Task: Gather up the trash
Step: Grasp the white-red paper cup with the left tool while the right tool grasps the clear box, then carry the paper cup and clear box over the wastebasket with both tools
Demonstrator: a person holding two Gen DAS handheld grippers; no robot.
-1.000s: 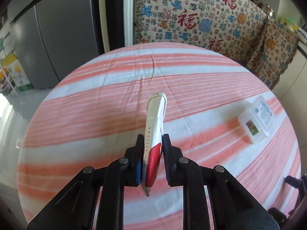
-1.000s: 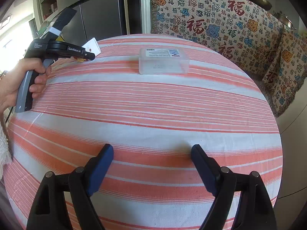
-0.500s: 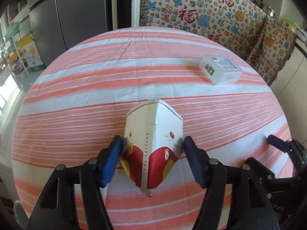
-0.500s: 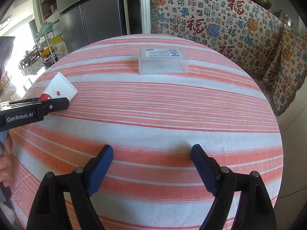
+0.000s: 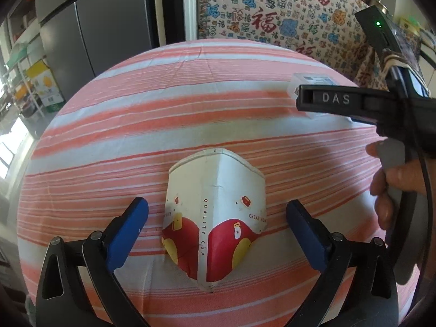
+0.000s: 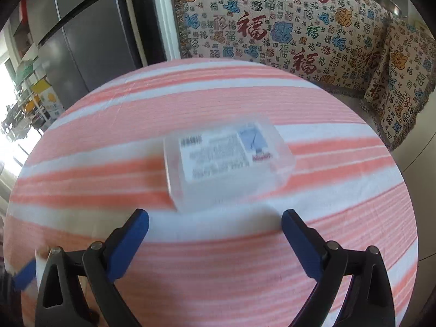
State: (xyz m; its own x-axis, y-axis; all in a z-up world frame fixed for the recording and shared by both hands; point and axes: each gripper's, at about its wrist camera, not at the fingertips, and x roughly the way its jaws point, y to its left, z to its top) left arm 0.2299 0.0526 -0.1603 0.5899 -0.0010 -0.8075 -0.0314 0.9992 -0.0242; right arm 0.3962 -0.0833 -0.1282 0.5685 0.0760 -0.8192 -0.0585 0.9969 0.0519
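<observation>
A crushed white and red paper cup [image 5: 215, 212] lies on the striped tablecloth between the blue pads of my left gripper [image 5: 216, 215]. The jaws are opening and neither pad touches the cup. A clear plastic box [image 6: 227, 160] with a printed label sits just beyond my right gripper [image 6: 215, 226], whose jaws are opening with nothing between them. In the left wrist view the box [image 5: 310, 81] shows at the far right, partly hidden by the right gripper's black body and the hand holding it.
The round table [image 5: 163, 109] has a pink and white striped cloth. A sofa with a patterned cover [image 6: 299, 27] stands behind it. A grey fridge [image 5: 95, 27] is at the back left, with shelves [image 5: 27, 81] of goods at the far left.
My left gripper has let go of the flattened cup, which now lies spread on the cloth. The right gripper has moved forward to the clear box and widened a little.
</observation>
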